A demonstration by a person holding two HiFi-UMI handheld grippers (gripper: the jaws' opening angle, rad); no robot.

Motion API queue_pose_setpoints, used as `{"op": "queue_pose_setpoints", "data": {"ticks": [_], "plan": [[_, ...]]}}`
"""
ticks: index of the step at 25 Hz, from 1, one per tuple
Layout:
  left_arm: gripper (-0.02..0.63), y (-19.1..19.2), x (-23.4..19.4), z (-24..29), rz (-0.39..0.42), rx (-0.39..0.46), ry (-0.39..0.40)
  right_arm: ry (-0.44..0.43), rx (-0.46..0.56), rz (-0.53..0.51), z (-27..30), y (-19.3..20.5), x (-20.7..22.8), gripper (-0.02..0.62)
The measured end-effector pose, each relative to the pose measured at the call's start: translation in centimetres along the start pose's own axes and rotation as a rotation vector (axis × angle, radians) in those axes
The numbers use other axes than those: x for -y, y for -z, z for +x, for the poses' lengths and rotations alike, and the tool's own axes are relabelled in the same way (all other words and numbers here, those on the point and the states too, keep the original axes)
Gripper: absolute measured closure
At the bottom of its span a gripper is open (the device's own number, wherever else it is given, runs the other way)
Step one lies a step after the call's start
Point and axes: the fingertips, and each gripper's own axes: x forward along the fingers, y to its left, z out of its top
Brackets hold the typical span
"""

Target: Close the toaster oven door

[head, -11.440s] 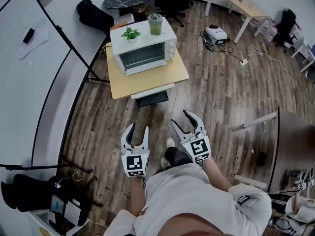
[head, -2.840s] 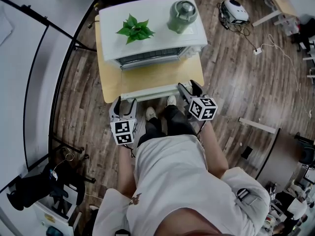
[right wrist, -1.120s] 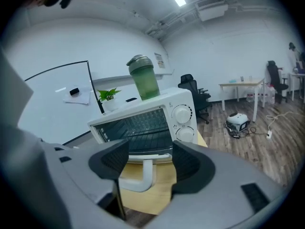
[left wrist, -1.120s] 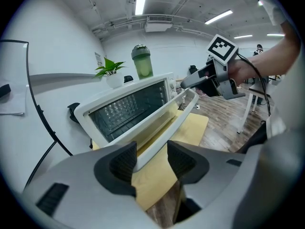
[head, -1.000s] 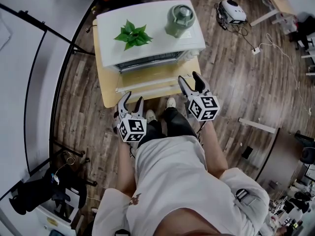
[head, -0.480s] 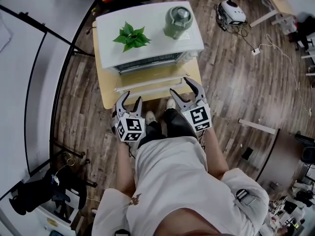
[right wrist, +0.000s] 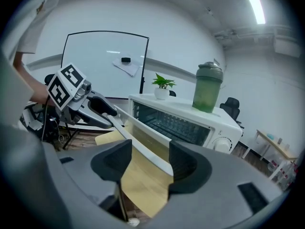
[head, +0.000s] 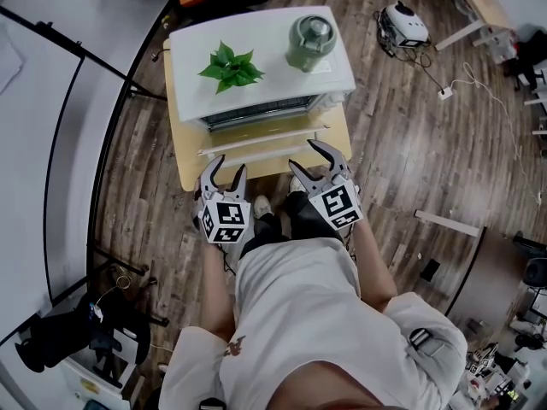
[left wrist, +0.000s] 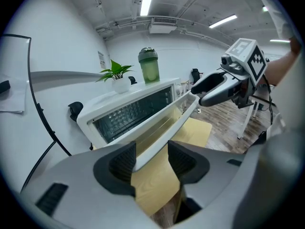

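Wood table point(head: 182, 148): oven door point(head: 265, 141) rim inside part-open L hand-held gripper point(head: 226, 166); R hand-held gripper point(head: 301, 154) same, closing.

We've got a white toaster oven point(head: 265, 32), green shaker bottle point(head: 309, 41), green plant point(head: 229, 65), pale wood table point(head: 184, 162), dark plank floor point(head: 410, 143), and black-and-white square markers on the left gripper point(head: 226, 164) and right gripper point(head: 303, 154).

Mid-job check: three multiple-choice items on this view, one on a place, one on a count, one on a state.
1. Where does the green bottle stand? A on the floor; B on top of the toaster oven; C inside the oven.
2. How many things stand on the oven? A two; B one; C four.
3. The oven door is: A shut; B taken off; C open, tilted forward.
Answers: 1 B, it sits on the white top; 2 A, just the bottle and the plant; 3 C, the rack shows behind the tilted door.
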Motion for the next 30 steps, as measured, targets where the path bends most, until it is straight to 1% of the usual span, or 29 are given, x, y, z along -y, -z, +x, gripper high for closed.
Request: {"op": "queue_pose_setpoints", "data": {"ticks": [7,30], "plan": [[0.399,-1.0,-1.0,0.4,0.001,0.017,-0.003,0.001,-0.02,0.01,1.3,0.6,0.2,0.354],[0.394,-2.9,-2.9,1.3,-0.014,0.039,-0.005,0.031,0.02,0.003,2.5,-1.2,2.1,0.365]]}}
